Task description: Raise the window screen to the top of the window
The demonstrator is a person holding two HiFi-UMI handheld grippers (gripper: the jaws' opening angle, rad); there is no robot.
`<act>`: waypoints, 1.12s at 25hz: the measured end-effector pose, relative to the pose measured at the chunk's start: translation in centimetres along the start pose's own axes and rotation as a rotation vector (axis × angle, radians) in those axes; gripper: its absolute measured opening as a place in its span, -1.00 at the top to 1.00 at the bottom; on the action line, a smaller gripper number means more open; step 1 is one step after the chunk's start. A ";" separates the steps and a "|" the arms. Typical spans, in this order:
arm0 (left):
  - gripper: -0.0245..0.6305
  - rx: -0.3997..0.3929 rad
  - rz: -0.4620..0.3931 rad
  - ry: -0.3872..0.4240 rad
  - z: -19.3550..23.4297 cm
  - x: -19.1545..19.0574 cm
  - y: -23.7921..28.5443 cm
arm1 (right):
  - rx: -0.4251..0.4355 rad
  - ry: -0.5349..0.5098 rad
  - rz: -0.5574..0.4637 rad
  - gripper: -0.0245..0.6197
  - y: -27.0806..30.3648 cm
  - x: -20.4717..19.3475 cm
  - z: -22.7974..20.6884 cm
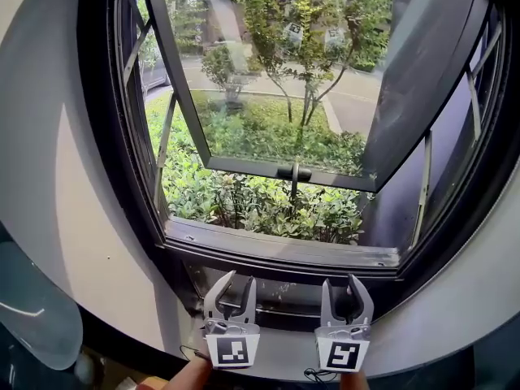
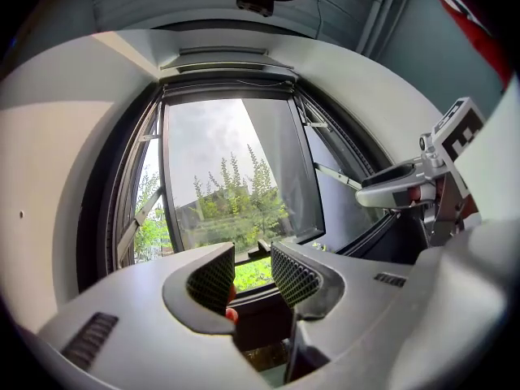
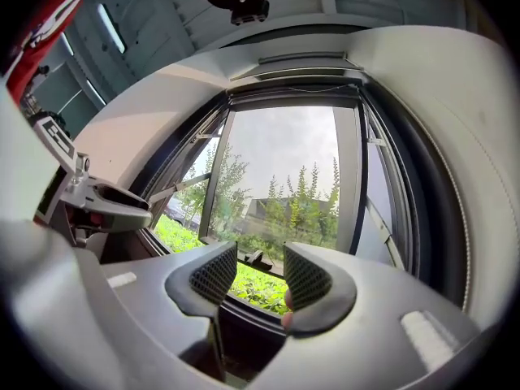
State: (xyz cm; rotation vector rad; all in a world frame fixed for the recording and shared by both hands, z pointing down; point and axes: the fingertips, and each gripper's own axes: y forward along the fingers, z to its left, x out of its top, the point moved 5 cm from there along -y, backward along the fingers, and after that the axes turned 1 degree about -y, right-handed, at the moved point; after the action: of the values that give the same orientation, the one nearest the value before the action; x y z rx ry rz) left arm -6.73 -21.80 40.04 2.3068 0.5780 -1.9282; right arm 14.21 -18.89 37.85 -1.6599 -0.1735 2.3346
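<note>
The window's glass sash (image 1: 276,80) is swung outward, its handle (image 1: 294,173) at the lower edge. A grey rail (image 1: 280,249) runs along the bottom of the opening; no mesh shows across the opening above it. Both grippers are side by side just below that rail, in front of the dark recess (image 1: 280,295) under it. My left gripper (image 1: 237,281) is open with nothing between its pads (image 2: 213,279). My right gripper (image 1: 340,283) is also open and empty, with only shrubs and the lower frame seen past its pads (image 3: 307,279). Neither touches the rail.
The thick dark window frame (image 1: 106,177) curves round the opening, with stay arms (image 1: 165,149) at both sides. Pale walls flank it. Green shrubs (image 1: 260,205) lie outside below the sash. A pale sill (image 1: 276,356) runs under the grippers.
</note>
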 end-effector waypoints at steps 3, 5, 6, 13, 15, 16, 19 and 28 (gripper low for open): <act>0.55 0.003 0.021 -0.025 0.2 -0.9 -0.2 | 0.014 0.041 0.017 0.34 0.0 -1.1 0.9; 0.55 0.005 0.042 -0.020 0.4 -1.5 -0.3 | 0.010 0.058 0.044 0.34 0.0 -1.5 1.4; 0.55 0.009 0.051 -0.023 0.4 -1.8 -0.3 | 0.006 0.061 0.063 0.34 -0.1 -1.7 1.6; 0.55 0.022 0.076 -0.025 0.5 -2.8 -0.4 | 0.015 0.079 0.105 0.35 -0.4 -2.7 2.0; 0.55 0.025 0.074 -0.038 0.6 -2.8 -0.3 | 0.021 0.081 0.097 0.35 -0.3 -2.8 2.1; 0.55 0.026 0.073 -0.039 0.5 -2.8 -0.3 | 0.030 0.082 0.082 0.34 -0.3 -2.7 2.1; 0.55 0.020 0.074 -0.026 0.3 -2.7 -0.1 | 0.055 0.080 0.058 0.35 -0.3 -2.8 2.3; 0.57 -0.012 0.083 -0.030 -0.2 -2.8 0.1 | 0.069 0.079 0.044 0.50 -0.4 -3.2 2.5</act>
State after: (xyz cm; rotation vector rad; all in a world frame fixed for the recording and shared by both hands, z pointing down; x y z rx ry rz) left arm -6.88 -22.47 42.78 2.2520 0.4821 -1.9135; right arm 12.90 -19.22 41.69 -1.7362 -0.0410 2.2746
